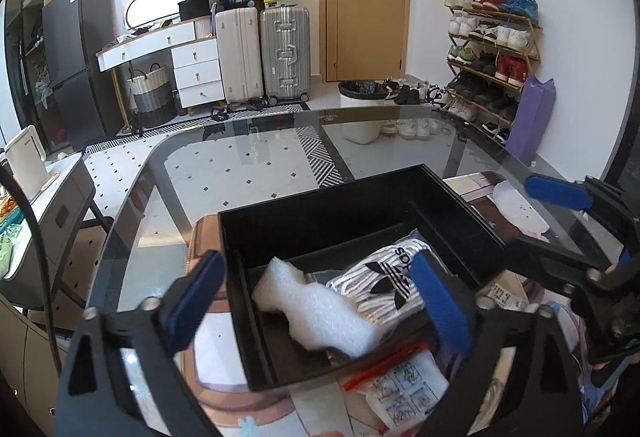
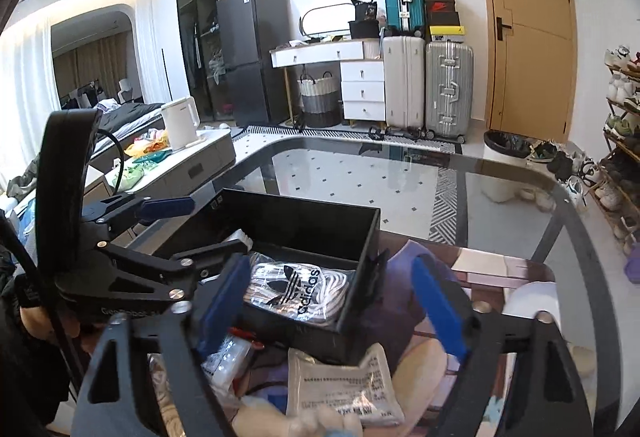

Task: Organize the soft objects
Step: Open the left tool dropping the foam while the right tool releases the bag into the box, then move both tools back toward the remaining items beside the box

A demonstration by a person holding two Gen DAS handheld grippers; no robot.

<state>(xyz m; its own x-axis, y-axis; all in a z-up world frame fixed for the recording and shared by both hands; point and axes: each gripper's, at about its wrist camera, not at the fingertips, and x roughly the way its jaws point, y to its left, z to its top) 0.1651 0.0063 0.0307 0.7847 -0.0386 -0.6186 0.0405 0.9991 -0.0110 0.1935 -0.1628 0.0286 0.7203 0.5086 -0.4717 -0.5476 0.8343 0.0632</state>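
Note:
A black open box [image 1: 320, 213] stands on the glass table. In it lie a white foam piece [image 1: 316, 311] and a clear Adidas bag of white cloth [image 1: 384, 277]. My left gripper [image 1: 320, 305] is open, its blue pads on either side of the foam, just above the box. My right gripper [image 2: 332, 301] is open and empty over the box's near right corner [image 2: 360, 301]. The Adidas bag [image 2: 296, 289] shows in the right wrist view too. A sealed white packet [image 2: 344, 389] and a zip bag [image 1: 404, 389] lie in front of the box.
The glass table [image 1: 224, 173] has a rounded far edge. A printed mat [image 2: 500, 269] covers its near part. The other gripper [image 1: 560, 193] shows at the right of the left wrist view. Beyond stand suitcases, a shoe rack, a bin and a side cabinet with a kettle [image 2: 180, 121].

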